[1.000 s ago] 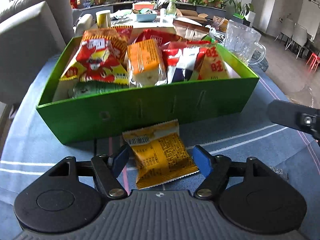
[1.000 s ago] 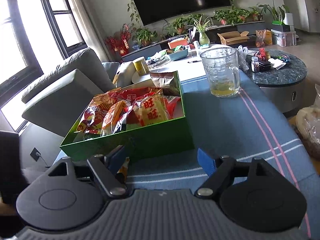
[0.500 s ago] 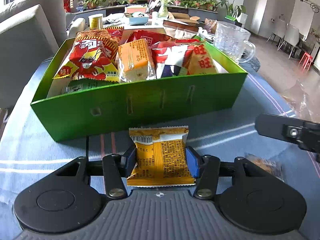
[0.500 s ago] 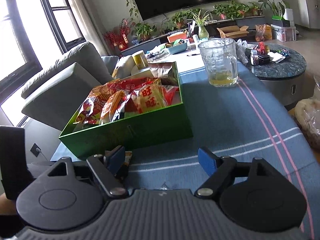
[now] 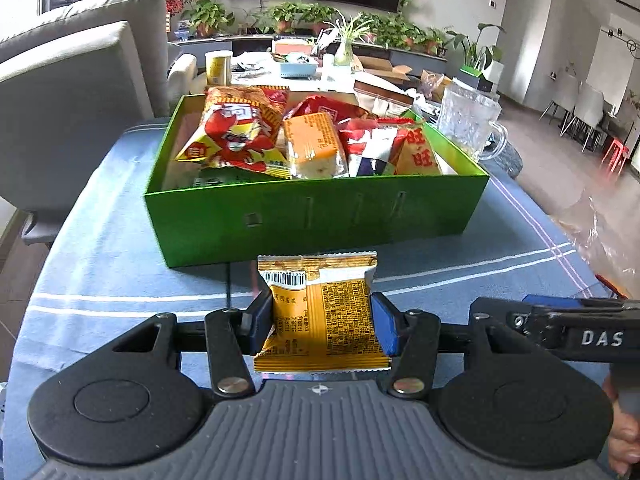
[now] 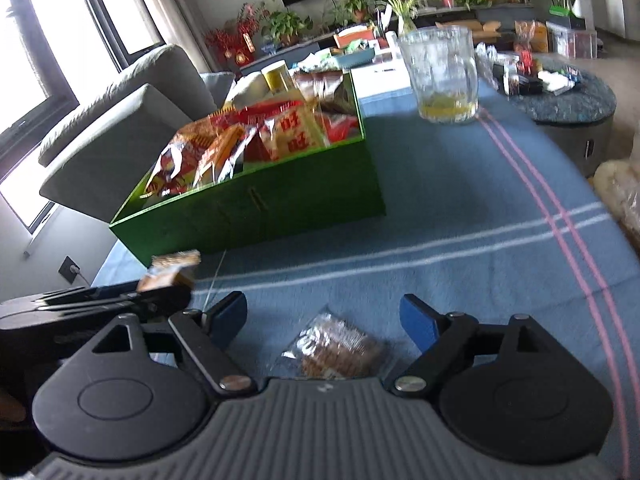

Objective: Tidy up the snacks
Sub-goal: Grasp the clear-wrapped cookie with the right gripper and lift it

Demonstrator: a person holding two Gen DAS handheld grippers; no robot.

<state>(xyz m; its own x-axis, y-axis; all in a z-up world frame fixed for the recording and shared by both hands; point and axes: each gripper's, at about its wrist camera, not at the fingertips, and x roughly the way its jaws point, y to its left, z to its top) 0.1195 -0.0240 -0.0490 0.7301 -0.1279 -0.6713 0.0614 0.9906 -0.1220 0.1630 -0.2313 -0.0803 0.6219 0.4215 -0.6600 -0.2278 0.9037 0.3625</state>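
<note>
Since a second ago, left tongs (image 5: 322, 322) are clamping the yellow snack packet (image 5: 320, 312), now lifted off the blue striped surface (image 5: 460, 256) near its front edge, before the green snack box (image 5: 316, 216). Right tongs (image 6: 324, 318) have just been opening, standing apart over a clear-wrapped brown snack (image 6: 336, 350).

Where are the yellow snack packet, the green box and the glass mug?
yellow snack packet (image 5: 326, 312), left wrist view, middle of its printed back.
green box (image 5: 320, 216), left wrist view, near wall.
glass mug (image 6: 442, 76), right wrist view, its body.
</note>
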